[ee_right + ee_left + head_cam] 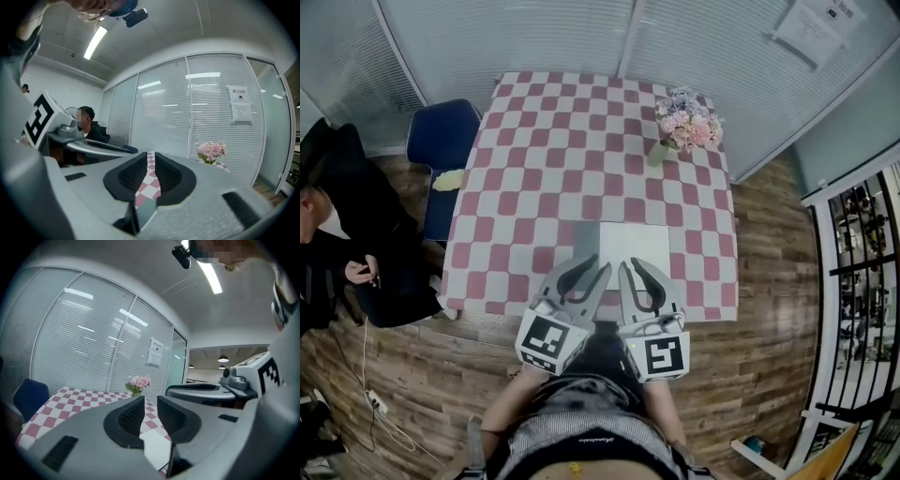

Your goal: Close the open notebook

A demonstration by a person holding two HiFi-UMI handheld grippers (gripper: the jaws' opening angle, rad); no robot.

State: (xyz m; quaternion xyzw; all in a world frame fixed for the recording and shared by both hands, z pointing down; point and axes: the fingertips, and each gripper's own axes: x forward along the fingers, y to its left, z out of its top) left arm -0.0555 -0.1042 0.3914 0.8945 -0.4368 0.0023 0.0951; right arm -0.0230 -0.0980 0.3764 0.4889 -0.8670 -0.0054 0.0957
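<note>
Notebook (635, 246) first: it lies flat on the checked tablecloth (544, 178), close to the near edge and a little right of the middle. A white page faces up and a grey strip runs down its left side, which I take for the opened cover. That puts it straight ahead of both tools, so neither has to cross over the other. The left gripper (595, 263) and the right gripper (630, 264) hang side by side just short of the table's edge and point roughly level toward the book. Neither is touching it. In the left gripper view the left gripper (150, 401) has its pads only a sliver apart with nothing between them; the white page (157, 448) shows low through the gap. The right gripper (151, 157) is the same, a narrow slit through which only the pink and white squares show. Narrow, empty jaws suit a nudge or a flip rather than a pinch, so my guess is that one tip will slide under the grey leaf while the other steadies the page — a judgement, not something seen. The vase of flowers (687, 120) stands at the far right of the table, well clear of the work. A blue chair (441, 139) and a seated person (356, 234) sit off to the left (neither is in the way). Closing has not begun.
</note>
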